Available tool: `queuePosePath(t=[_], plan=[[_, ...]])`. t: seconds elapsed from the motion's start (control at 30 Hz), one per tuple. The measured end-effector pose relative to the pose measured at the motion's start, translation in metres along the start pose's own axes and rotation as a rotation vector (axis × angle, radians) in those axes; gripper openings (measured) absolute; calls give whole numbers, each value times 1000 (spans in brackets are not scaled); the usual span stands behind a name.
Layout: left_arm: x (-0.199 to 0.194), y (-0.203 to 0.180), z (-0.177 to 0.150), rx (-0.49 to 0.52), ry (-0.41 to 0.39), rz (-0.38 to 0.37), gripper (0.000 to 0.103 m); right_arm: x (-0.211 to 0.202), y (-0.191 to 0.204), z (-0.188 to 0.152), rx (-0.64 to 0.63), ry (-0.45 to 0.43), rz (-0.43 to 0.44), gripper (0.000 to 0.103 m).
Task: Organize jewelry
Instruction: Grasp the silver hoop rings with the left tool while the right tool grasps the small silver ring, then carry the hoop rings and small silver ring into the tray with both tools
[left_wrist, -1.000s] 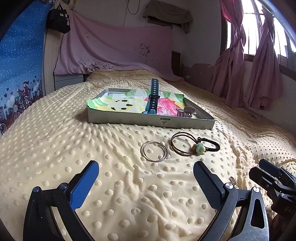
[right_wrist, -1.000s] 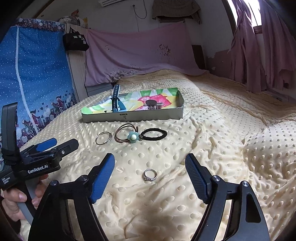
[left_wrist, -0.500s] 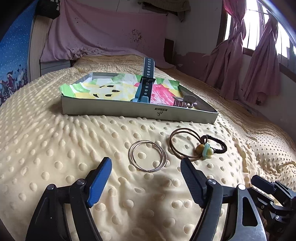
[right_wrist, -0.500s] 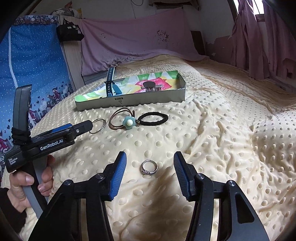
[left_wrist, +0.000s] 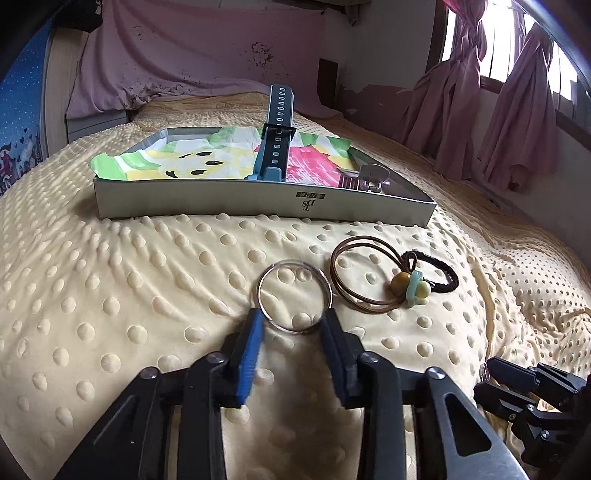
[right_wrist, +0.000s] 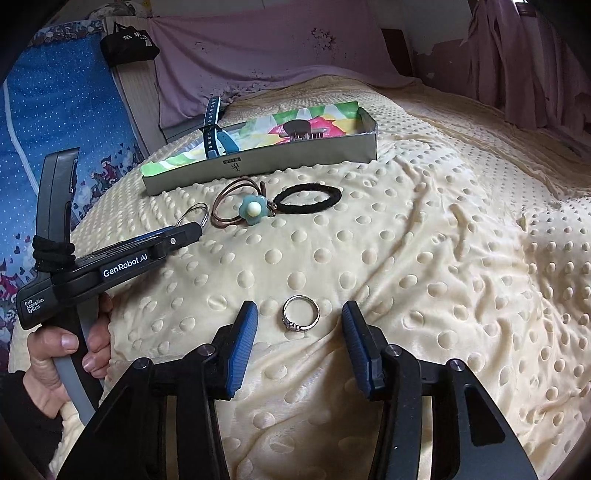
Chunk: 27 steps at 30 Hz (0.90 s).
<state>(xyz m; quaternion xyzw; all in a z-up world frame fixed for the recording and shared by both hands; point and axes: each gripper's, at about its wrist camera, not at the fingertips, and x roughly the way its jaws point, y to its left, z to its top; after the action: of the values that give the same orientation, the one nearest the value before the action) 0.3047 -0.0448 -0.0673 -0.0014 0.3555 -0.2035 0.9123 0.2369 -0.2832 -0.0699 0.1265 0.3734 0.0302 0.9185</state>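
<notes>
A pair of thin silver hoops (left_wrist: 291, 262) lies on the yellow dotted bedspread. My left gripper (left_wrist: 291, 319) is closing around their near edge, the pads at their sides but not visibly pressing. My left gripper (right_wrist: 192, 232) also shows in the right wrist view, held in a hand, its tip at the hoops (right_wrist: 194, 214). A small silver ring (right_wrist: 291, 325) lies between the fingers of my right gripper (right_wrist: 300, 309); its jaws are closing, with a gap on each side. A grey tray (left_wrist: 258, 206) with colourful lining holds a blue watch strap (left_wrist: 279, 122) and a hair clip (left_wrist: 364, 177).
A brown hair tie with a green flower bead (left_wrist: 415, 290) and a black hair tie (left_wrist: 443, 284) lie right of the hoops, in front of the tray (right_wrist: 258, 166). My right gripper (left_wrist: 517, 384) shows at the lower right. Pink curtains hang at the right, a blue sheet at the left.
Both grippers moved forward and down toward the bed. The left jaws narrowed from wide to the hoops' near edge. The right jaws narrowed around the ring.
</notes>
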Motion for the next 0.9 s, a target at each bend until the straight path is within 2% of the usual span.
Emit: queuePosePath(t=[0.07,0.27,0.4,0.57,0.7,0.9], plan=[[0,0,-1,-1,3,-3,19,2,-2,0,14,13,23,37],[-1,2,-1,-7,2,-10,16,4,0,-1,8,19,54,20],[0,2,-1,-12,6,-13,8,4,0,-1,2,16,56,19],[0,4,-1,-23,4,-22,4,4,0,-1,1,17,56,19],[-3,4,-1,-26,-5,-29,4,3,1,-1,0,14,57,19],[-5,13,2,-83,-11,-30,4,6,0,3,-1,15,57,19]])
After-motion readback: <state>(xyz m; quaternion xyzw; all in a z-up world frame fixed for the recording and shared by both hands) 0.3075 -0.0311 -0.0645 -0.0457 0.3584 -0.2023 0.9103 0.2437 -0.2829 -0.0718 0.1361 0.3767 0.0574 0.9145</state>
